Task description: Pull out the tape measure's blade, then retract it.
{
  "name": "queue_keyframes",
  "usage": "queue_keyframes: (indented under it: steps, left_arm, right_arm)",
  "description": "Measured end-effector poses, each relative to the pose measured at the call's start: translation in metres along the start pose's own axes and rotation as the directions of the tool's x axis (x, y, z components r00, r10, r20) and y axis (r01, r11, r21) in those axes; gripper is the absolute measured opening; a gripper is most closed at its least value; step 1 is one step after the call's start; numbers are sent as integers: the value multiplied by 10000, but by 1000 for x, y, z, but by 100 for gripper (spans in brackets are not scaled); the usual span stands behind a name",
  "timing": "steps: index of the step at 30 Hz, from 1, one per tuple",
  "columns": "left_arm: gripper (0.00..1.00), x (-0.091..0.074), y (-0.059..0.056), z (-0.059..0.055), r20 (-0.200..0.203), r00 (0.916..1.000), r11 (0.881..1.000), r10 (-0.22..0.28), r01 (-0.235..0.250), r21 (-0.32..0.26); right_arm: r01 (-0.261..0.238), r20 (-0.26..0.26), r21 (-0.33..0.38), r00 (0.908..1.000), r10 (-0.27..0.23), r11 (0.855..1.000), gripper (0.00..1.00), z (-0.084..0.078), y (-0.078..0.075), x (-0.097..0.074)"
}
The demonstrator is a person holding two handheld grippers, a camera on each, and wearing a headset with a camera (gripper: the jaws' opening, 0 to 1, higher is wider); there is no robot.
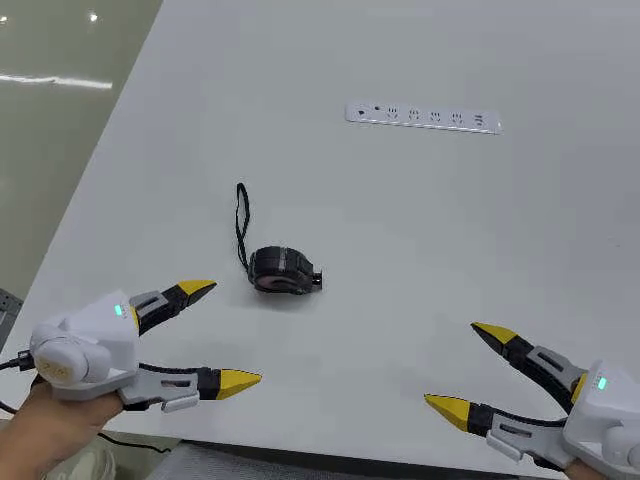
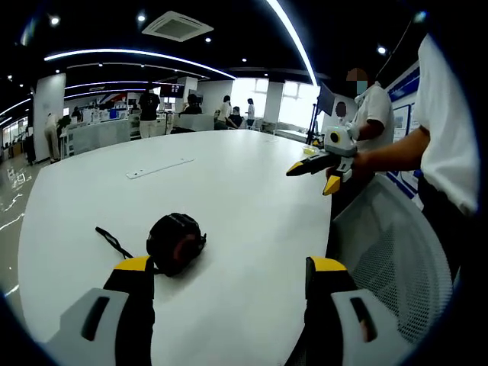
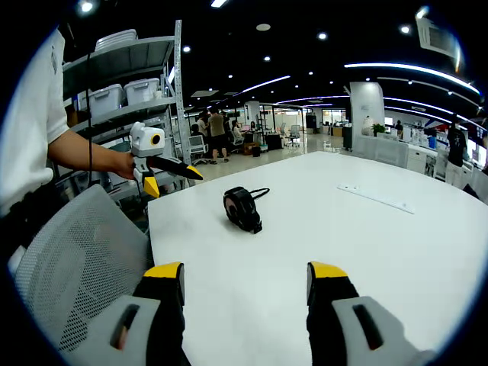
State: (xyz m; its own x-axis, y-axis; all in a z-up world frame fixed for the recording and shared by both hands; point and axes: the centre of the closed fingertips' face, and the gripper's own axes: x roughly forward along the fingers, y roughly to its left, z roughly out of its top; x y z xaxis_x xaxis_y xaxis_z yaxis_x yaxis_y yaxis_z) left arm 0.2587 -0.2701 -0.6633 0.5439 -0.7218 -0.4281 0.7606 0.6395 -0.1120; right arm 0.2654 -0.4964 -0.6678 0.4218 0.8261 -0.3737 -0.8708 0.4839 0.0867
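The tape measure (image 1: 283, 270) is sitting just left of centre in the head view, alone on the white table (image 1: 420, 220). Both tools are hovering low in the frame, well short of it. The left gripper (image 1: 232, 332) is hanging at lower left with its yellow-tipped jaws spread wide and nothing between them. The right gripper (image 1: 452, 363) is mirroring it at lower right, also gaping and empty.

On handling, I'm reading that case as compact and dense for its size, hard-shelled with a grippy rubber skin. It should take a firm squeeze without slipping or crushing. The blade is another story: thin spring steel that is likely to buckle if bent sideways and will be snapping back hard on release. So one gripper wants to be clamping across the body's broad faces. The other should be pinching the small end hook (image 1: 316, 280) poking out on the case's right side in the head view. That hook is a tiny target, so it's calling for a narrow, careful pinch.

Looks-wise, we're seeing a rounded black case with a grey band over the top and a reddish disc on the face turned toward the camera. The blade is looking fully wound in. A thin black wrist strap (image 1: 241, 222) is trailing from its left side up toward the top of the frame. A white power strip (image 1: 422, 117) is lying far off at upper right.
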Motion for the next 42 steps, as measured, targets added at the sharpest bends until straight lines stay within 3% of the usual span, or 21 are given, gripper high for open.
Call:
queue_keyframes:
  steps: [6, 14, 21, 26, 42]
  left_arm:
    - [80, 6, 7, 0, -225, 9996, 9995, -186, 191, 245]
    - [79, 17, 17, 2, -410, 9981, 9973, -469, 491, 550]
    - [78, 30, 28, -4, -655, 9958, 9955, -640, 683, 657]
    - [78, 36, 36, -5, -665, 9954, 9953, -694, 736, 628]
    - [76, 54, 46, -11, -1086, 9884, 9904, -1060, 1147, 774]
  right_arm:
    - [-400, 227, 39, 9989, 399, 9992, 65, 4, 3, 4]
    - [-774, 95, -168, 9969, 776, 9969, 64, 4, 1, 11]
    - [-1111, 51, -277, 9938, 1113, 9934, 63, 1, 3, 17]
    - [-1214, 55, -305, 9926, 1216, 9921, 63, 0, -1, 20]
    - [-1479, 137, -244, 9889, 1482, 9887, 62, 1, -8, 31]
